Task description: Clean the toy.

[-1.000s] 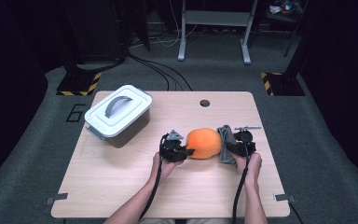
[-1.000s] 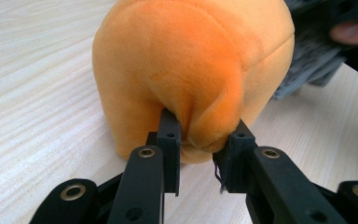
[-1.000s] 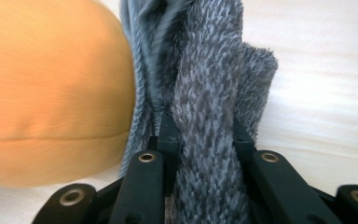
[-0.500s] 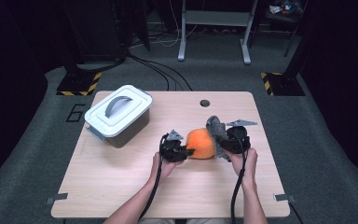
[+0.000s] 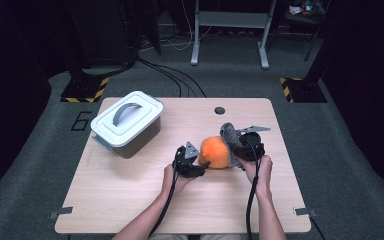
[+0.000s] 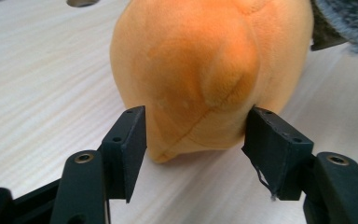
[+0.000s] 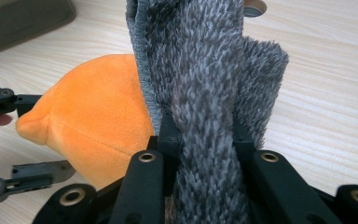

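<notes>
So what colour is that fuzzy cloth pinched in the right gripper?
Grey, a flecked dark-and-light fuzzy cloth; the right gripper view shows it best.

Left gripper [image 6: 193,135] jaws have just been opening, pads now apart; right gripper [image 7: 200,140] clamped, both forearms extended forward.

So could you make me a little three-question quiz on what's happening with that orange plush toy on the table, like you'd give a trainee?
1. True or false: the right tool is clamped on the fuzzy grey fabric piece.
2. The left tool is: A) squeezing the round orange plush toy; B) standing open around the toy's narrow end; C) lifting the white-lidded grey plastic box.
3. Fill in: the grey fabric rises beside the orange toy on the light ____ table.

Key: 1 true; 2 B, its jaws have just been opening and the toy sits between them, unpressed; 3 wooden.
</notes>
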A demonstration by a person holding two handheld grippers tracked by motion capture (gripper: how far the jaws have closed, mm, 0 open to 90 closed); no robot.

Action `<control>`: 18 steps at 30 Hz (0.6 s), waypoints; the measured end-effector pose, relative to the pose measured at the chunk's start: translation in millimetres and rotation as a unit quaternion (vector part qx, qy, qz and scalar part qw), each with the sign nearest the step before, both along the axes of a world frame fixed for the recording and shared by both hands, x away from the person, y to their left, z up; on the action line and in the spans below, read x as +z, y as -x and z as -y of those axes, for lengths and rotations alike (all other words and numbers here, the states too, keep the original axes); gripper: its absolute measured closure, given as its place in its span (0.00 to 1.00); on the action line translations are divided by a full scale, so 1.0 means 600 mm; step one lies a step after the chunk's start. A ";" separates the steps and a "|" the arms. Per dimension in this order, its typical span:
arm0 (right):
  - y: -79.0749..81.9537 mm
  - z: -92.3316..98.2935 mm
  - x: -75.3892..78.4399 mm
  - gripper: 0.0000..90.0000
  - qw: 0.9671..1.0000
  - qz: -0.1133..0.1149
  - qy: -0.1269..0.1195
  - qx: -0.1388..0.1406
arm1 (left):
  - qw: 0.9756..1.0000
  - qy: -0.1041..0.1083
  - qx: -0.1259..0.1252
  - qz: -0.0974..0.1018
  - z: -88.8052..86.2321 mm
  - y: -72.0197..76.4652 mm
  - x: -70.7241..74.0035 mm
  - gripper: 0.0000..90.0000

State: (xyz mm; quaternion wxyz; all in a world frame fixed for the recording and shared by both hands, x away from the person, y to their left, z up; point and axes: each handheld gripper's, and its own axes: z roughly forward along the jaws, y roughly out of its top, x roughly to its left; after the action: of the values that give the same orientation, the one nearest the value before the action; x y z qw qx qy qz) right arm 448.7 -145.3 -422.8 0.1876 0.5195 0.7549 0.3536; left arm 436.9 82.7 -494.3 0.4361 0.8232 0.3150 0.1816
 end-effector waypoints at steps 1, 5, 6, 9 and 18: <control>0.000 0.000 0.000 0.82 1.000 0.001 -0.001 0.001 | 1.000 -0.003 -0.004 0.008 0.003 0.001 -0.001 0.48; -0.001 -0.001 -0.003 0.82 1.000 0.002 -0.001 -0.001 | 1.000 -0.008 -0.010 0.017 0.010 0.001 -0.005 0.64; 0.000 0.000 -0.004 0.82 1.000 0.004 0.000 0.000 | 1.000 -0.001 -0.012 0.017 0.009 0.000 -0.005 0.70; 0.002 0.004 -0.002 0.82 1.000 0.009 -0.005 0.002 | 1.000 0.006 -0.014 0.011 0.006 0.001 -0.002 0.80; 0.029 0.009 0.028 0.81 0.999 0.020 -0.019 0.019 | 0.997 0.056 -0.016 -0.048 -0.006 0.005 0.021 0.86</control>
State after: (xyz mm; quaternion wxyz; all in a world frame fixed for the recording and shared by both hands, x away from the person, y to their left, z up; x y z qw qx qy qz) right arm 431.2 -150.4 -405.9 0.1855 0.5017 0.7538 0.3817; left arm 434.2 86.3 -481.9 0.4682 0.8104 0.3324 0.1168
